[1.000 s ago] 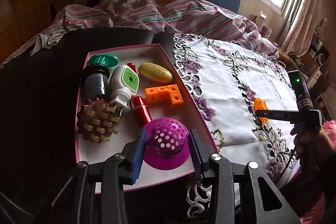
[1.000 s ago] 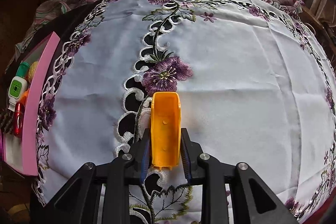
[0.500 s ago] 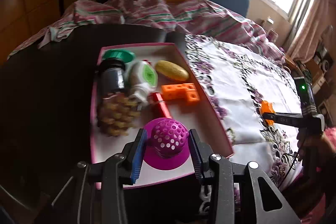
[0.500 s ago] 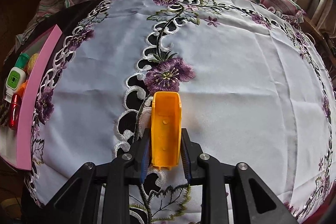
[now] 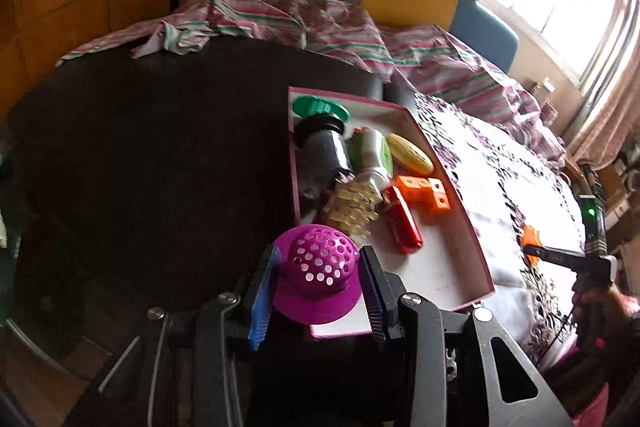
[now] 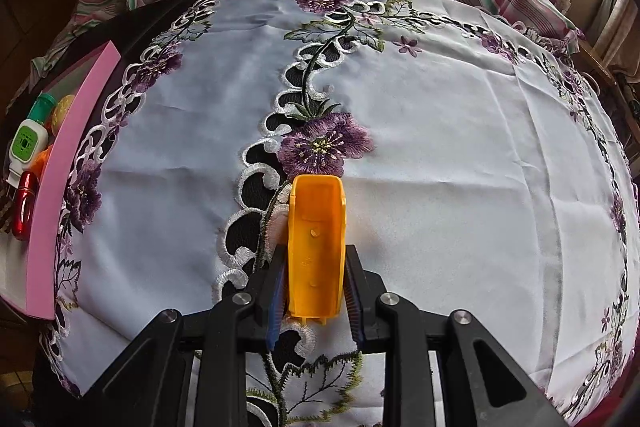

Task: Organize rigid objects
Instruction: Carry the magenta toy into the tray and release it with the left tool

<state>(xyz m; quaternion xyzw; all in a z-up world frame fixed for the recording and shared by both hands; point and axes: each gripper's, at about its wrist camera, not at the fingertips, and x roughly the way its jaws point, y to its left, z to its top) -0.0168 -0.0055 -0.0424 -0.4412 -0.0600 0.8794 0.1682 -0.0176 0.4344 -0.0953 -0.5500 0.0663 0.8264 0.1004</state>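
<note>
Left gripper (image 5: 316, 287) clamped on purple perforated dome (image 5: 316, 269), beside pink tray (image 5: 478, 247), over dark table. Right gripper (image 6: 314, 291) clamped on orange piece (image 6: 316, 247) above tablecloth (image 6: 460, 147). Best practice: lower fully before release.

In the right wrist view the pink box (image 6: 60, 163) is cut by the left edge, and its wall hides most of the items inside: only the tops of a green-faced white bottle (image 6: 24, 147), a red tube (image 6: 24, 203) and a sliver of orange show. In the left wrist view the brush (image 5: 352, 207) inside that box is blurred, its handle hidden. The purple perforated dome (image 5: 316, 275) covers the box's near-left corner. The person's hand (image 5: 596, 311), right of the box, is dark and partly cut off.
</note>
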